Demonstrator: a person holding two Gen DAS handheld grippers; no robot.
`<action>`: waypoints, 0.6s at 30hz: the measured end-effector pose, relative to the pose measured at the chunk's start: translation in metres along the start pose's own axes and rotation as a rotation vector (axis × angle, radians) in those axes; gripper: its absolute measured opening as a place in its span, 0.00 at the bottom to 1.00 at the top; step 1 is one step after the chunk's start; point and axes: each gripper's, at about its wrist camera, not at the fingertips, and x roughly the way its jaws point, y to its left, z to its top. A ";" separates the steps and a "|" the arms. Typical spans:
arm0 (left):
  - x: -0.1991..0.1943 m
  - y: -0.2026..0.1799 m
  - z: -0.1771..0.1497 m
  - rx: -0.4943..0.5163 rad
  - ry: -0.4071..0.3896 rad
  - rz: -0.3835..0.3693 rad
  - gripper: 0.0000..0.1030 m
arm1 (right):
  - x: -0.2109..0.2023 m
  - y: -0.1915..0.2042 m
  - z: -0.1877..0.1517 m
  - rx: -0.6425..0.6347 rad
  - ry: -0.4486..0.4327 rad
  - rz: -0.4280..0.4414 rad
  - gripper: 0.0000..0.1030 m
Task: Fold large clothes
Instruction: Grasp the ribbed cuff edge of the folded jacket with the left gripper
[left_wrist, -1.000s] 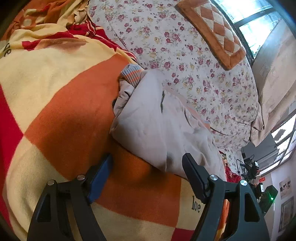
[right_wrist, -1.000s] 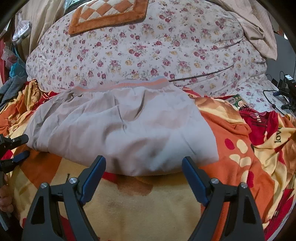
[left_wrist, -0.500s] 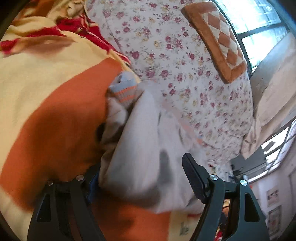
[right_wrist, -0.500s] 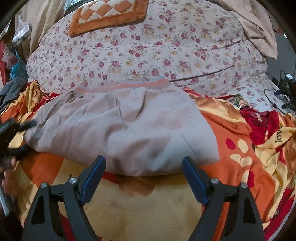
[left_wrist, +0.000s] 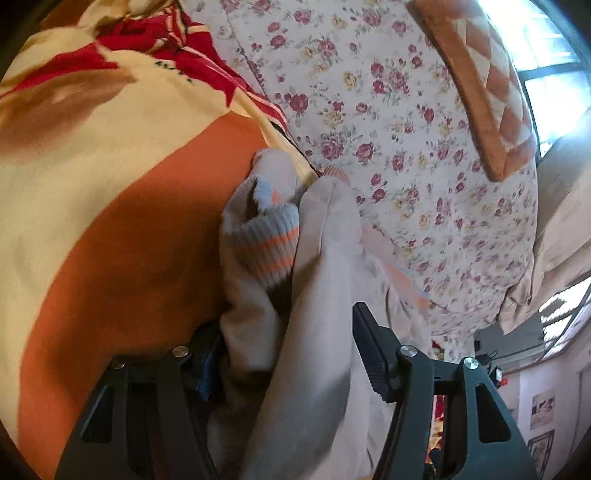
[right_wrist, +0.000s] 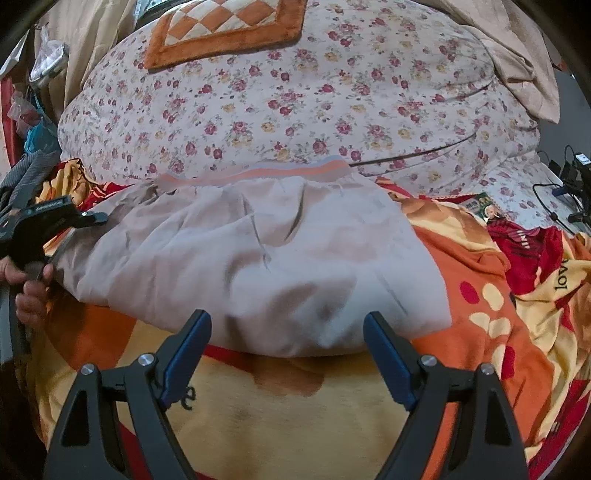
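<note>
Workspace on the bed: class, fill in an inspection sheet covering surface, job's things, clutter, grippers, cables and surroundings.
Surface: orange, cream and red blanket.
Job's things: grey jacket, roughly folded, ribbed cuff showing.
Clutter: small green packet.
Grippers: left gripper closing, jacket fabric between its jaws; right gripper open, empty, just short of the jacket.
Cables: black cables at far right.
Surroundings: floral quilt, checked orange mat, window.

A folded jacket (right_wrist: 258, 266) lies on a blanket (right_wrist: 280, 402), with a large quilt (right_wrist: 295, 103) piled behind it. A small mat (right_wrist: 225, 29) rests on the quilt. Cables (right_wrist: 561, 199) lie far right.
</note>
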 end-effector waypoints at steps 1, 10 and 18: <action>0.001 0.001 0.003 -0.005 0.003 -0.001 0.49 | 0.000 0.001 0.000 -0.004 0.001 -0.002 0.85; 0.005 -0.002 0.011 0.057 0.058 0.061 0.19 | 0.003 -0.005 0.000 0.011 0.011 -0.014 0.85; -0.020 -0.057 0.004 0.244 -0.047 0.114 0.09 | -0.003 -0.019 0.003 0.056 -0.015 -0.035 0.85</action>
